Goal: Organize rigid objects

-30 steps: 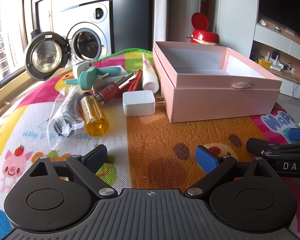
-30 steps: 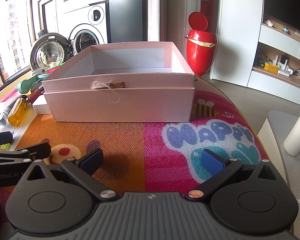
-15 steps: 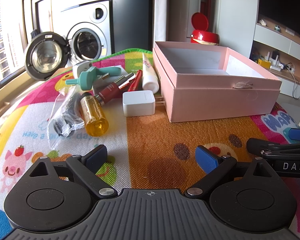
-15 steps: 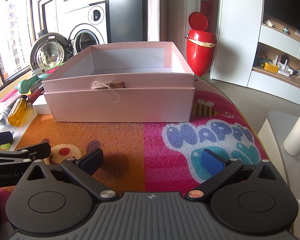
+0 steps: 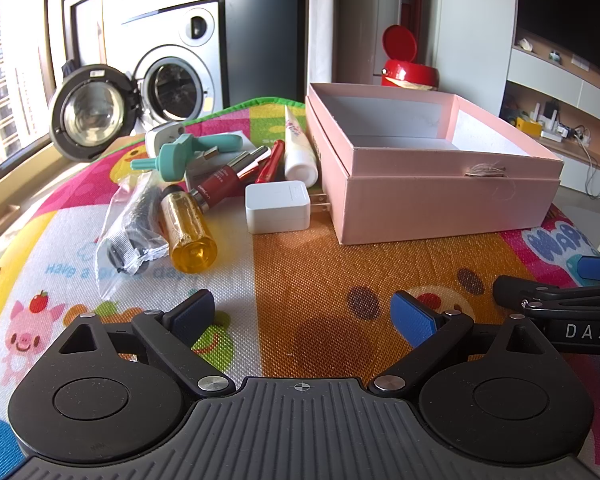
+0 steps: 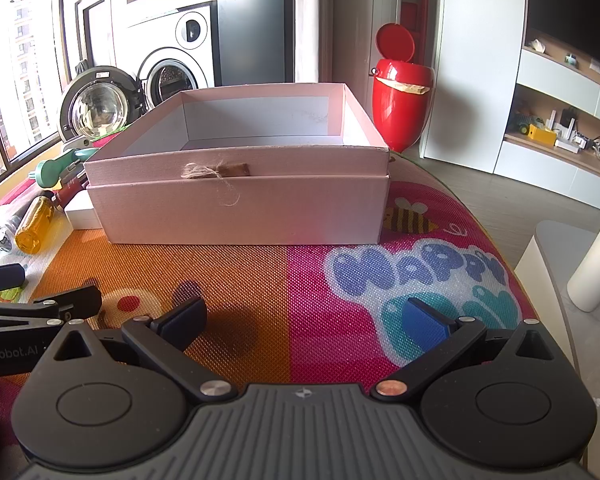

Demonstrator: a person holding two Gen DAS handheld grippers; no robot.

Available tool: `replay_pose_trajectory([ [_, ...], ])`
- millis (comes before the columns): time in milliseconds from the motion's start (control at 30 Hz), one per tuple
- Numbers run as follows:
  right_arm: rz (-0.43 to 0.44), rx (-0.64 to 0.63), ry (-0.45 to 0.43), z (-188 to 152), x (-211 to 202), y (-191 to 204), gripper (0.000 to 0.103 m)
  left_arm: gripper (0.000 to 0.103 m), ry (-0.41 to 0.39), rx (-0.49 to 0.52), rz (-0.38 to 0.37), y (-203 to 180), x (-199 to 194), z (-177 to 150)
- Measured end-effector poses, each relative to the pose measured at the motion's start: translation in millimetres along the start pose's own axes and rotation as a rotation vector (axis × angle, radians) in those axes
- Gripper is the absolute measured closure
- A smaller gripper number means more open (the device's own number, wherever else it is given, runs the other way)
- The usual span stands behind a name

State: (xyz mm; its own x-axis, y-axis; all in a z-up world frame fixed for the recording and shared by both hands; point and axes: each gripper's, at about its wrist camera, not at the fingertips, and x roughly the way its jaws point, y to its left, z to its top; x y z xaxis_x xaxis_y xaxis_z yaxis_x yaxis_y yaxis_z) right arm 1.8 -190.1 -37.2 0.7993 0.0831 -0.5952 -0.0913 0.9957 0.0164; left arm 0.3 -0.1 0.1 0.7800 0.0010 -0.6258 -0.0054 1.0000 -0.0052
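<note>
Looking along the left wrist view:
Left gripper: fingers spread wide, nothing between them, low over the play mat.
Pink box: open, nothing visible inside, ahead and to the right on the mat.
White charger: just left of the box, its prongs toward the box wall.
Amber bottle: lying on its side left of the charger, beside a clear plastic bag.
Pile behind: teal tool, dark red bottle, red tube, white tube.
Right gripper: seen at the right edge.

Right wrist view:
Right gripper: fingers wide apart, empty, above the mat.
Pink box: straight ahead, twine tag on its front wall.
Amber bottle: left of the box.
Left gripper: at the left edge.
Red bin: behind the box, lid up.
</note>
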Motion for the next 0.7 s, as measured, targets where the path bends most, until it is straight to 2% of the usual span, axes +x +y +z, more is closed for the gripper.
replay_pose_trajectory([
  [700,0.003,0.004,-0.002,-2.3,2.9,1.5,0.000,0.005,0.000,0.000,0.000,0.0,-0.1,-0.1],
])
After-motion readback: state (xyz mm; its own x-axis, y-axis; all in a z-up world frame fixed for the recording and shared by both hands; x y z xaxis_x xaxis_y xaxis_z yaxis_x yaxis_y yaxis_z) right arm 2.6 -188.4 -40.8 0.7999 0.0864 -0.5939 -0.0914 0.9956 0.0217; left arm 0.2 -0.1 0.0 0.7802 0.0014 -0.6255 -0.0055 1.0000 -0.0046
